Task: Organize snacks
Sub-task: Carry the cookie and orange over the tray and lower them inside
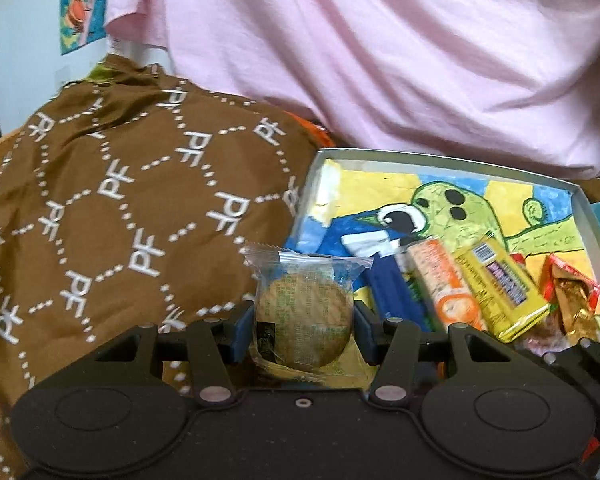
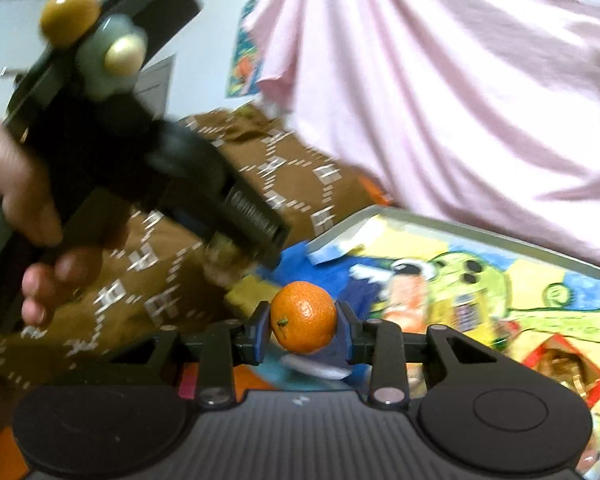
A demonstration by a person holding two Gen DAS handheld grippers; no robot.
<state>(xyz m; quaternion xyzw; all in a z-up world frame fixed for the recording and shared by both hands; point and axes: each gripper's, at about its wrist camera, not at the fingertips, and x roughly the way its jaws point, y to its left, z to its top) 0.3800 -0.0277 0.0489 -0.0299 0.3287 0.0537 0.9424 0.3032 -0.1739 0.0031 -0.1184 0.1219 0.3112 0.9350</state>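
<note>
My left gripper point(image 1: 303, 326) is shut on a round biscuit in a clear wrapper point(image 1: 304, 320), held above the near left corner of a shallow box point(image 1: 588, 204) lined with a bright cartoon drawing. Inside the box lie an orange cracker pack point(image 1: 444, 284), a yellow snack pack point(image 1: 504, 292), a blue pack point(image 1: 392, 292) and a red-and-gold wrapper point(image 1: 572, 296). My right gripper point(image 2: 303, 330) is shut on a small orange mandarin point(image 2: 303, 317), above the same box point(image 2: 460, 228). The left gripper's body point(image 2: 148, 160) and the hand holding it fill the left of the right wrist view.
A brown cloth with white "PF" lettering point(image 1: 120, 208) covers the surface left of the box. A person in a pink shirt point(image 1: 380, 48) stands close behind the box. A colourful picture point(image 1: 80, 8) hangs on the pale wall at the back left.
</note>
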